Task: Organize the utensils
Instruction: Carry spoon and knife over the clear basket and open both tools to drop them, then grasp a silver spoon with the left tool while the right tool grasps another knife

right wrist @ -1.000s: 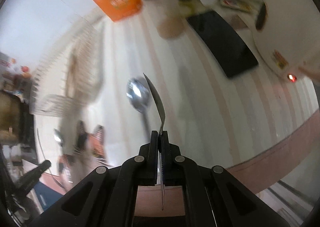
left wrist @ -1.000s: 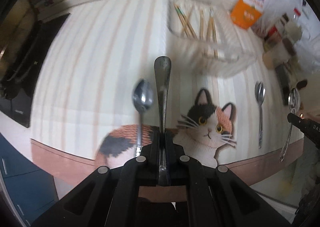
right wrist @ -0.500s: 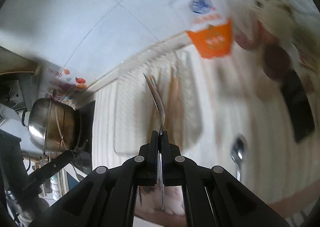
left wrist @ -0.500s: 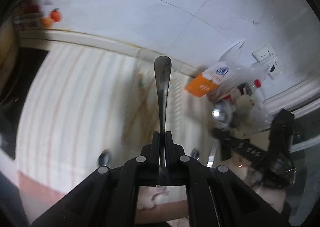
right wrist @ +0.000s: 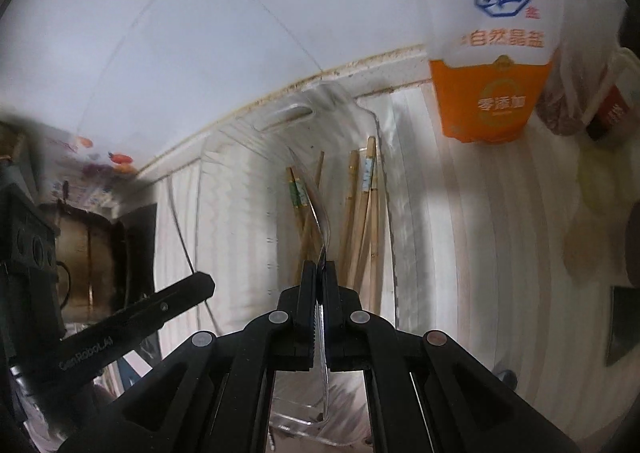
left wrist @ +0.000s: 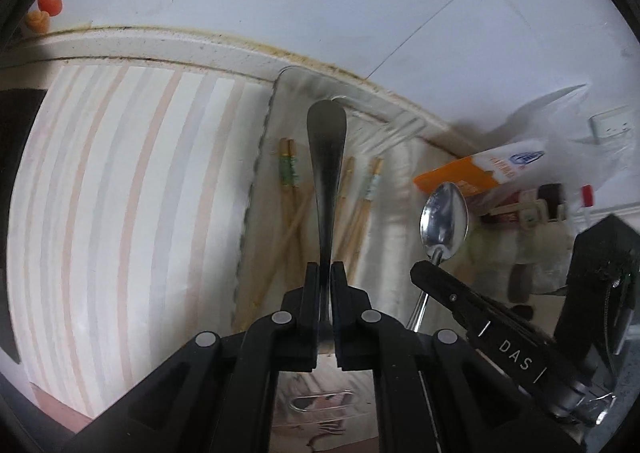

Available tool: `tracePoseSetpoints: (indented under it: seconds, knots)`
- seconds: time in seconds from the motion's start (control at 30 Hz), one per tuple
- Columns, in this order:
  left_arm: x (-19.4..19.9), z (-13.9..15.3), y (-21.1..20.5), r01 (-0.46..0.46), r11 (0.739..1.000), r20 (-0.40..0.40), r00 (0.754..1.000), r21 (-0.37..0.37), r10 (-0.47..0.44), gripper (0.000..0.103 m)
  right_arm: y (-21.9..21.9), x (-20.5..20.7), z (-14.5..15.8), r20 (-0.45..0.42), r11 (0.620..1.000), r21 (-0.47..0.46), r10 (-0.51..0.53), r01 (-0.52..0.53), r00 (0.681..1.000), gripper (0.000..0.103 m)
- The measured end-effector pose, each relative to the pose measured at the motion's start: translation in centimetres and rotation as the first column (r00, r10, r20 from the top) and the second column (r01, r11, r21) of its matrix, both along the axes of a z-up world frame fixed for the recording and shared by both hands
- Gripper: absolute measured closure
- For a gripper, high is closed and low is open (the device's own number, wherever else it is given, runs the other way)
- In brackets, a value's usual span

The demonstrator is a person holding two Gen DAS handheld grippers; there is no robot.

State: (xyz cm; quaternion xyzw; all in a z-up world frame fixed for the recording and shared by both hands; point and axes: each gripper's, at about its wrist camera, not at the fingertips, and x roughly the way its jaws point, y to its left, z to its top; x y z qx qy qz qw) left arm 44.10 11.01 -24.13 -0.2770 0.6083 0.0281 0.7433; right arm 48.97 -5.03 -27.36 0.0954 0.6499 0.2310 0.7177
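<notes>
Steel spoons clamped in left gripper [left wrist: 326,269] and right gripper [right wrist: 319,267], bowls partly hidden

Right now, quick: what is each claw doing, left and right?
Left claw: closed on a spoon handle, above the clear tray.
Right claw: closed on a spoon, seen edge-on.

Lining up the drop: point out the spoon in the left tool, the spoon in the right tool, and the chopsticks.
left spoon [left wrist: 326,157], left wrist view, on its handle.
right spoon [left wrist: 444,219], left wrist view, on its bowl.
chopsticks [right wrist: 366,209], right wrist view, mid-shaft of the right-hand pair in the clear tray.
</notes>
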Motion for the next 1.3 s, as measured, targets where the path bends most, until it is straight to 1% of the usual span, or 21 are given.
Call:
tracePoseSetpoints:
  seconds: [0.07,0.13,0.23,0.27,0.3,0.33,0.37,0.4,0.43,0.47,0.5,0.57,0.63,0.7,0.77,0.83,0.97,1.1,1.13,1.27,1.3]
  knots:
    - [-0.3,0.6,-0.2,0.008,0.998,0.005,1.000,0.070,-0.008,0.098,0.1,0.0,-0.2,-0.002,1.000,-0.020,0.011,-0.011,1.000,0.097]
    - [-0.6,1.4,-0.4,0.006,0.991,0.017,1.000,0.132,-0.008,0.097,-0.2,-0.2,0.2,0.017,0.999,-0.042,0.006,-0.006,1.000,0.075]
    - [-1.8,3.2,-0.3,-0.011,0.965,0.044,0.999,0.260,0.000,0.089,-1.4,-1.1,1.7,0.080,0.996,-0.093,-0.005,0.012,0.997,0.069]
    - [-2.5,4.0,-0.3,-0.014,0.951,0.059,0.998,0.309,-0.004,0.081,-1.7,-1.4,2.1,0.099,0.994,-0.106,-0.007,0.017,0.995,0.068]
    - [-3.1,4.6,-0.2,-0.025,0.941,0.076,0.997,0.338,-0.001,0.066,-2.3,-2.0,2.8,0.129,0.991,-0.126,-0.017,0.034,0.991,0.063]
    - [-4.0,5.3,-0.1,-0.044,0.927,0.100,0.995,0.374,0.007,0.056,-3.0,-2.4,3.4,0.149,0.990,-0.130,-0.030,0.049,0.988,0.055]
    - [-4.9,6.0,0.0,-0.063,0.917,0.129,0.992,0.395,0.013,0.035,-3.8,-3.0,4.0,0.172,0.989,-0.134,-0.045,0.068,0.984,0.053]
    - [-5.5,6.4,0.1,-0.084,0.909,0.154,0.988,0.408,0.022,0.019,-4.6,-3.5,4.6,0.190,0.987,-0.133,-0.062,0.088,0.980,0.053]
    - [-6.6,7.1,0.3,-0.114,0.894,0.194,0.980,0.433,0.031,0.012,-5.8,-4.3,5.1,0.212,0.986,-0.121,-0.085,0.113,0.974,0.052]
    - [-7.4,7.4,0.4,-0.128,0.885,0.215,0.976,0.447,0.032,0.000,-6.8,-4.9,5.7,0.229,0.985,-0.115,-0.102,0.131,0.968,0.052]
    - [-8.4,7.7,0.6,-0.142,0.880,0.233,0.972,0.452,0.037,0.000,-7.8,-5.7,6.1,0.251,0.982,-0.111,-0.121,0.153,0.960,0.048]
    - [-10.2,7.4,1.0,-0.147,0.877,0.219,0.974,0.458,0.049,0.000,-9.6,-7.1,6.4,0.282,0.978,-0.104,-0.146,0.182,0.948,0.040]
    - [-11.7,6.6,1.1,-0.154,0.865,0.195,0.979,0.478,0.067,0.000,-11.0,-8.5,6.1,0.283,0.974,-0.110,-0.162,0.200,0.945,0.039]
    - [-13.4,5.3,1.1,-0.154,0.868,0.168,0.982,0.472,0.083,0.000,-12.4,-10.3,4.8,0.264,0.969,-0.149,-0.153,0.197,0.952,0.039]
    - [-15.5,2.6,1.0,-0.147,0.879,0.108,0.988,0.453,0.110,0.000,-13.1,-11.6,2.9,0.236,0.963,-0.195,-0.136,0.184,0.962,0.039]
    - [-16.9,-0.4,0.4,-0.116,0.889,0.037,0.993,0.444,0.111,0.000,-13.9,-13.0,-0.4,0.165,0.955,-0.248,-0.124,0.163,0.978,0.039]
    - [-19.2,-6.3,-0.3,-0.062,0.901,-0.093,0.989,0.430,0.112,0.000,-14.6,-14.3,-5.5,0.093,0.937,-0.319,-0.115,0.139,0.989,0.039]
    - [-20.3,-9.7,-0.8,-0.038,0.910,-0.163,0.980,0.412,0.115,0.000,-14.4,-14.4,-9.0,0.064,0.916,-0.383,-0.105,0.122,0.992,0.049]
    - [-20.3,-10.3,-0.9,-0.031,0.914,-0.173,0.979,0.405,0.110,0.000,-14.2,-14.7,-8.7,0.103,0.913,-0.386,-0.100,0.133,0.990,0.052]
    - [-19.8,-11.4,-1.7,-0.002,0.917,-0.175,0.982,0.399,0.078,0.000,-13.0,-15.2,-7.8,0.148,0.890,-0.438,-0.071,0.130,0.986,0.074]
    - [-19.5,-11.7,-2.0,0.008,0.917,-0.173,0.983,0.398,0.067,0.000,-12.6,-15.4,-7.5,0.152,0.888,-0.443,-0.062,0.124,0.986,0.086]
